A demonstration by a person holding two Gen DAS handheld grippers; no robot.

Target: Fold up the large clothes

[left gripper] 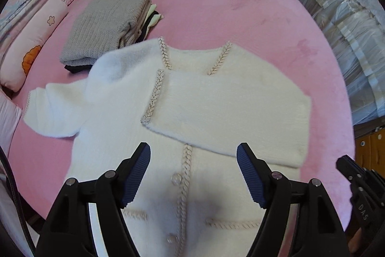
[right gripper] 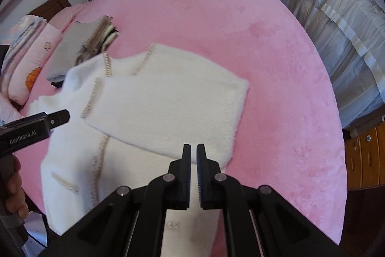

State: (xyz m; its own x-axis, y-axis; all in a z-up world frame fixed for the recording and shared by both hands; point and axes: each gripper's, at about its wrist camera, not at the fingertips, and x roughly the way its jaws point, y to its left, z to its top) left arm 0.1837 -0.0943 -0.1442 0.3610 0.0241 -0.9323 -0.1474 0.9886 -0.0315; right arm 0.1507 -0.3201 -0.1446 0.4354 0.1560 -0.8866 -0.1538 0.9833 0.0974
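So far, only the first fold looks done on the fluffy white knit cardigan with braided beige trim [left gripper: 207, 112]. It lies front-up across the near half of the pink plush-covered bed [left gripper: 228, 4], hem toward the near edge and neckline toward the middle. One sleeve [left gripper: 228, 110] is already laid across the chest, its cuff edge resting by the button band. The other sleeve [left gripper: 55, 110] is spread out flat toward the pillow side of the bed, so that fold is left, and after it, I judge, the body must be doubled up from the hem.

The left gripper [left gripper: 193, 170] hangs above the button band with its jaws spread wide and nothing between them. The right gripper [right gripper: 193, 175] hangs above the folded sleeve's lower edge, its jaws nearly together with a thin gap and no cloth in them.

A stack of folded garments topped by a grey knit sweater [left gripper: 105, 25] sits just beyond the cardigan's shoulder, toward the bed's far pillow-side corner, likely where this one will go.
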